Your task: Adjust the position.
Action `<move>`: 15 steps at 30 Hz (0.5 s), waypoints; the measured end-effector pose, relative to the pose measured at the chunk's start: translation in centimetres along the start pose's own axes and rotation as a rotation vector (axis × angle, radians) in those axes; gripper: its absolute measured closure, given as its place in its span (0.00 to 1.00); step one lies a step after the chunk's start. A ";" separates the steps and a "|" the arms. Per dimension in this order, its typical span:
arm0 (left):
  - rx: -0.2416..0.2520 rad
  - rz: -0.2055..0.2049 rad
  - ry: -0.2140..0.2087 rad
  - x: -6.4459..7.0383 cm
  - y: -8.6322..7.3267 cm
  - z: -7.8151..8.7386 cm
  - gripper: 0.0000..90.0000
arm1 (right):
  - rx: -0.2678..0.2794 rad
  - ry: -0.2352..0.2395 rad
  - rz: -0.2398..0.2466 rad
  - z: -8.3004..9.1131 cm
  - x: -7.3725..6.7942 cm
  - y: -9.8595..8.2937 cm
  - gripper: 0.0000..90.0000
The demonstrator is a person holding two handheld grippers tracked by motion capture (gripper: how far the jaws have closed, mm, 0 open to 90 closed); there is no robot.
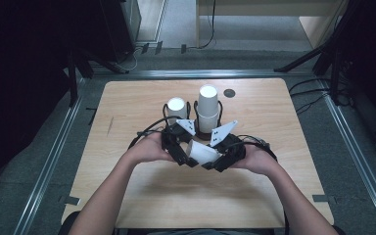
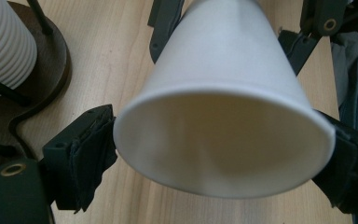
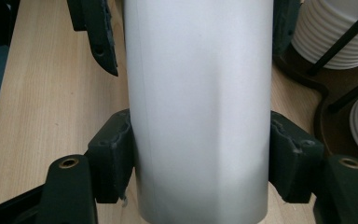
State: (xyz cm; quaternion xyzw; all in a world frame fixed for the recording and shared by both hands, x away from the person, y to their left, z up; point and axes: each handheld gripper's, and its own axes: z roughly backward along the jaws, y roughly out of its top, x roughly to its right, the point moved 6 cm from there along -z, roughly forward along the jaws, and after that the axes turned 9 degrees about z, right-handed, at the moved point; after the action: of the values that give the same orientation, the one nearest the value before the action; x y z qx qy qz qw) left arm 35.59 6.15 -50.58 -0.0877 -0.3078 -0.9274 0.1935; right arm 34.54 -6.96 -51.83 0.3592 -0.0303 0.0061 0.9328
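Both grippers clamp one white paper cup above the table, just in front of the cup stacks.

The paper cup (image 1: 203, 152) is thin, and I judge squeeze the main risk: the left gripper (image 1: 178, 147) pinches the open rim, which in the left gripper view already looks slightly out of round (image 2: 223, 140), so more pressure could crease it. Pulling the hands apart unevenly could tear the cup or let it slip onto the wooden table (image 1: 142, 191). The right gripper (image 1: 223, 157) grips the cup's body (image 3: 198, 112), its jaws closed only to the cup's width, pads touching both sides. Behind stand the tall cup stack (image 1: 208, 110) and the shorter cup stack (image 1: 176, 110) in a black wire holder (image 1: 194, 110); a careless swing might knock them.
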 end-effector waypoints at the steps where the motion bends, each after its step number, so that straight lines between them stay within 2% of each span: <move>1: 0.014 0.007 -0.008 0.1 0.0 0.1 0.11 | 0.002 0.003 0.000 0.1 0.0 0.0 0.36; 8: 0.079 0.031 -0.012 0.3 -0.6 0.9 0.11 | 0.020 0.002 -0.017 0.4 0.1 0.1 0.36; 15: 0.165 0.096 -0.016 0.6 -1.5 1.2 0.13 | 0.041 0.008 -0.033 0.7 0.1 0.3 0.36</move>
State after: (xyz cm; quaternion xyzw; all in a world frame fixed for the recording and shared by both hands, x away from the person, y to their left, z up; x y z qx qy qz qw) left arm 34.45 7.83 -50.25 -0.0935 -0.3800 -0.8879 0.2419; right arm 34.61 -7.22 -51.11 0.3789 -0.0204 -0.0074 0.9252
